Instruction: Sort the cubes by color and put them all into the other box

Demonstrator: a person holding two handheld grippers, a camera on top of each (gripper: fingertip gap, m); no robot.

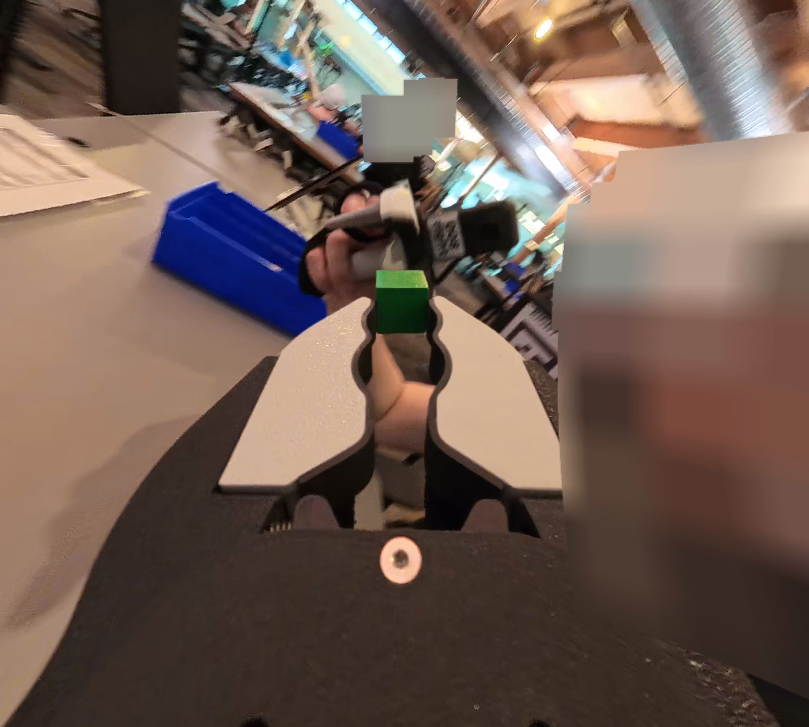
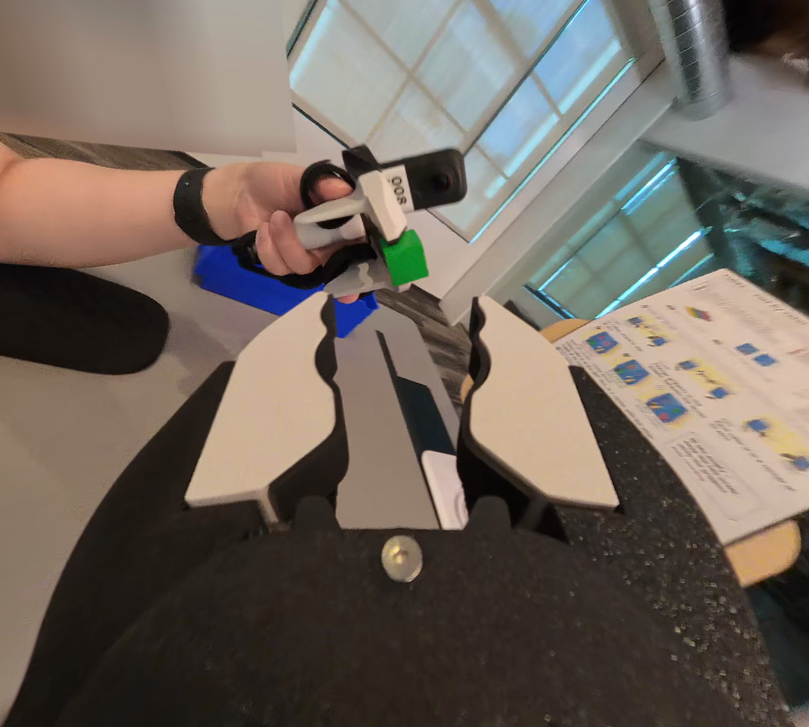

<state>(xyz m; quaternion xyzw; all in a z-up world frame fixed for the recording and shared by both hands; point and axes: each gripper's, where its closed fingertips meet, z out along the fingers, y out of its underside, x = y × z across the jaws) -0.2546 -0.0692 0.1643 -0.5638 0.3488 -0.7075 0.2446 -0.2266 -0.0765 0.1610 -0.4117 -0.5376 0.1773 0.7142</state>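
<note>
Fingers of the left gripper (image 1: 402, 312) clench a green cube (image 1: 402, 303); fingers of the right gripper (image 2: 400, 309) are spread with nothing between them.

Left to right in the left wrist view: a printed sheet (image 1: 48, 167) lies on the pale bench (image 1: 87, 355), then a blue box (image 1: 232, 255) sits farther along the bench, its inside hidden from this angle, then the cube held up off the bench at the fingertips, with the right gripper and the hand (image 1: 332, 263) holding it just behind. In the right wrist view the forearm (image 2: 87, 211) reaches in from the left, a blue box (image 2: 262, 281) lies on the bench beneath the hand, its contents blocked from sight, the left gripper carries the green cube (image 2: 403, 257) in the air above and beside that box, and an instruction sheet (image 2: 683, 390) lies at the right.
</note>
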